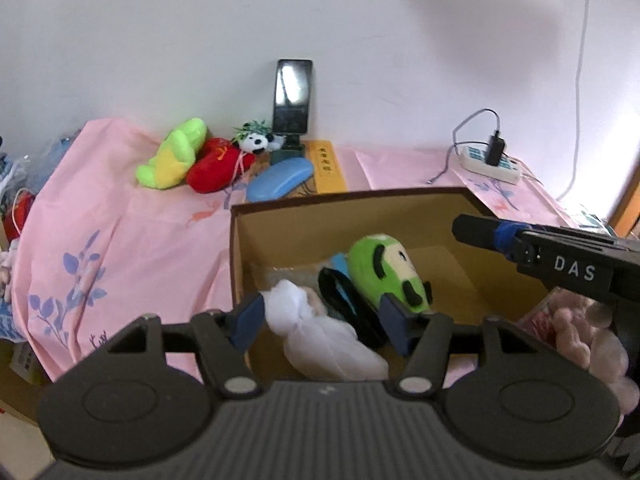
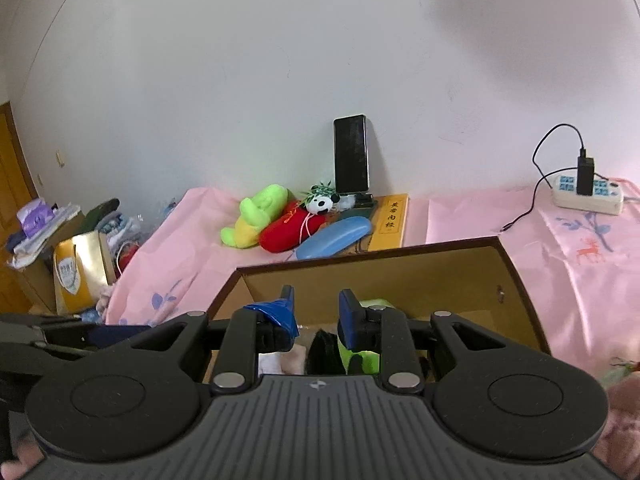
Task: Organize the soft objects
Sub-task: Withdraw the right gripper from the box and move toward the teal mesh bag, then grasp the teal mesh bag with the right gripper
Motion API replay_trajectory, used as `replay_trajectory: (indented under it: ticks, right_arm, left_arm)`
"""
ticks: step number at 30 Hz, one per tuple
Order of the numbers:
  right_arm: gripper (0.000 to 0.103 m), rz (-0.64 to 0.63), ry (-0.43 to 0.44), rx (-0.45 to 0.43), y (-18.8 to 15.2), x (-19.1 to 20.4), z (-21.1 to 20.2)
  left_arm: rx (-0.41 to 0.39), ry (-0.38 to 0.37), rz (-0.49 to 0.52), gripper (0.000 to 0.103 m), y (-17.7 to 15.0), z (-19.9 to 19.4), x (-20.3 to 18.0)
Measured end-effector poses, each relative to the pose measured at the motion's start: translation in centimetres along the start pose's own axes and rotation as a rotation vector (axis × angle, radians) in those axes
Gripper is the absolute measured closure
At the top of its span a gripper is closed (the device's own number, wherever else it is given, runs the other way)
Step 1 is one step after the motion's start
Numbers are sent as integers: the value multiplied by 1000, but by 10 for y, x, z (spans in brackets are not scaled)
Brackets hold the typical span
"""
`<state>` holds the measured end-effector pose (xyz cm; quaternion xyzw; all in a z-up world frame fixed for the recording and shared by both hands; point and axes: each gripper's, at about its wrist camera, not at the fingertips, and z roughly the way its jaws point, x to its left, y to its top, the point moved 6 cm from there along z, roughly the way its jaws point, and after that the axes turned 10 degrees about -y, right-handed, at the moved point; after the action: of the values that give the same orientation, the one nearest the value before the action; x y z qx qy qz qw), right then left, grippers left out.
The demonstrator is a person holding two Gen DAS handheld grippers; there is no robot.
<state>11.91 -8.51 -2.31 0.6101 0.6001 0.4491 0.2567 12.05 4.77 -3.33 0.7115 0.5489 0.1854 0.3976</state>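
A brown cardboard box (image 1: 340, 206) stands on the pink-covered table. Inside lie a white soft toy (image 1: 316, 332), a green plush (image 1: 384, 268) and a black and blue item (image 1: 344, 300). My left gripper (image 1: 324, 320) is open and empty above the box's near edge, over the white toy. My right gripper (image 2: 316, 312) is open and empty above the box (image 2: 400, 254); its finger also shows in the left wrist view (image 1: 480, 232). By the wall lie a lime and yellow plush (image 1: 174, 156), a red plush (image 1: 218, 164) and a small panda (image 1: 256, 142).
A phone (image 1: 292, 96) on a stand leans at the wall, with a blue case (image 1: 280, 178) and a yellow book (image 1: 328, 168) beside it. A power strip (image 1: 492, 162) with charger sits at the right. A pink plush (image 1: 588, 344) lies right of the box. Bags and clutter (image 2: 76, 248) stand left.
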Motion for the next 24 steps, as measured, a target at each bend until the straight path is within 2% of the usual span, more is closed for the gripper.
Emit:
replay_trajectory:
  ticks: [9,12,16,20,24]
  right_arm:
    - [95,-76,-28,42,-24,0,-26]
    - [95,-84,-35,71,-36,-2,-32]
    - [95,-77,-37,131,-55,-7,-37]
    - [95,-63,-21,213,-78,-10,-43]
    - [94,-44,6,309,-101,-9,-46]
  left_arm:
    - [74,-81,40,40,-43,-8,-20]
    - [112,-139,57,40,-59,-9,-29]
    - [156,-217,77,40,-78,-11,-40]
    - [227,-335,68,40,-97,-9,-53]
    - [295,-362,96,40,-118,-1,-64]
